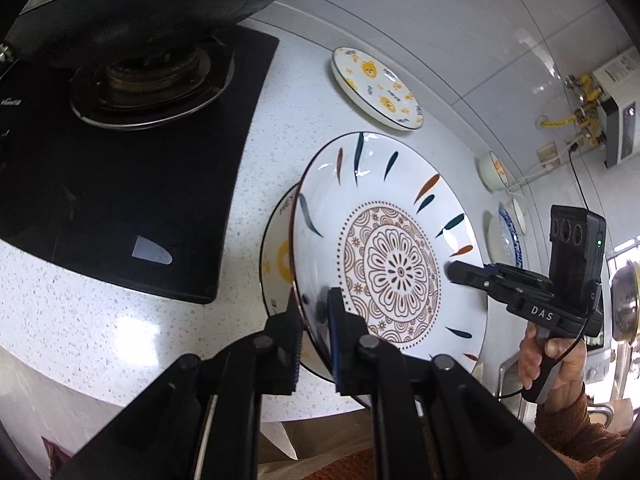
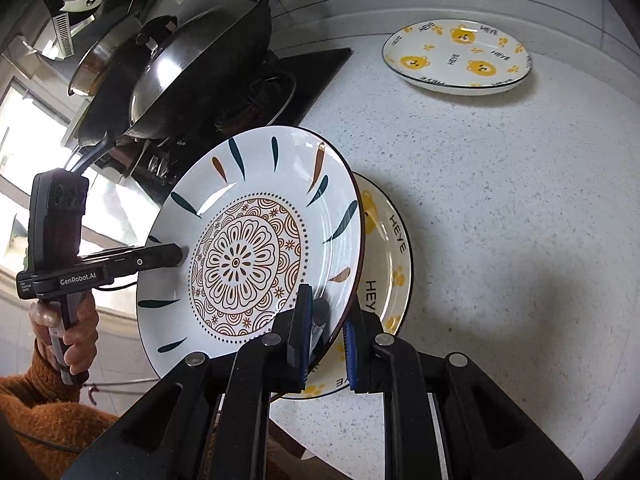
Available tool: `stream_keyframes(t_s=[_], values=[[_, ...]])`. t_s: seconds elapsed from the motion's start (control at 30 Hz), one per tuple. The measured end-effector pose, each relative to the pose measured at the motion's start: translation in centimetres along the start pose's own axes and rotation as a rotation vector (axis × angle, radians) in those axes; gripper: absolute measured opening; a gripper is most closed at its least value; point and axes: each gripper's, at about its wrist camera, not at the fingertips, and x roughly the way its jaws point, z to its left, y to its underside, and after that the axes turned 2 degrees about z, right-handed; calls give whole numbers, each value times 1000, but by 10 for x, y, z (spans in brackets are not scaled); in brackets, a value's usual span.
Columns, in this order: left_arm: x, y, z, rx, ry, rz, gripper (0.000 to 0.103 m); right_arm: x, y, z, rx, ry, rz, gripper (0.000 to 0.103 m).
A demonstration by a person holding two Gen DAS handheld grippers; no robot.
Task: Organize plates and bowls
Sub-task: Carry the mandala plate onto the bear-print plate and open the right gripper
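So the readable stuff first: the right gripper (image 1: 454,271) has "DAS" printed on its side in the left wrist view, and in the right wrist view the left gripper (image 2: 180,254) reads "GenRobot.AI" along its body. The bear plate (image 2: 390,248) lying on the speckled white countertop (image 2: 500,240) has "HEYE" printed around its rim a few times, and the second bear plate (image 2: 458,56) further back near the wall says "HEYE" too, between the yellow bear faces. There's some faint lettering on the front of the black gas stove (image 1: 120,168) but I can't make it out. Now the main thing: the mandala plate (image 1: 388,248), white with a brown flower pattern in the middle and teal and orange dashes around it, is held up off the counter, tilted, right above the first bear plate and overlapping it. Both grippers are clamped on it from opposite sides, each with one finger on the patterned face and the other behind the rim, so the rim sits right between the jaws on each side. A big wok (image 2: 208,64) sits on the stove burner just beside the plates. More bowls (image 1: 494,170) stand further along the counter, by the wall.
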Motion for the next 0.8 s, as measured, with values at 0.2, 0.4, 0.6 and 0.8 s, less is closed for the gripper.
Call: stream_keyframes(t_s=[0.2,0.4,0.6,0.8], values=[[-9,-1,4,97,42,31,11,-10,22,20,85,62,-85,13],[1,-4,10,177,45,74,11,2,41,26,201,97,-123,13],[27,-11,19,192,64,117,11,18,44,18,264,143,-119,13],[40,-20,22,200,74,109,12,31,39,3,304,154,-132,13]])
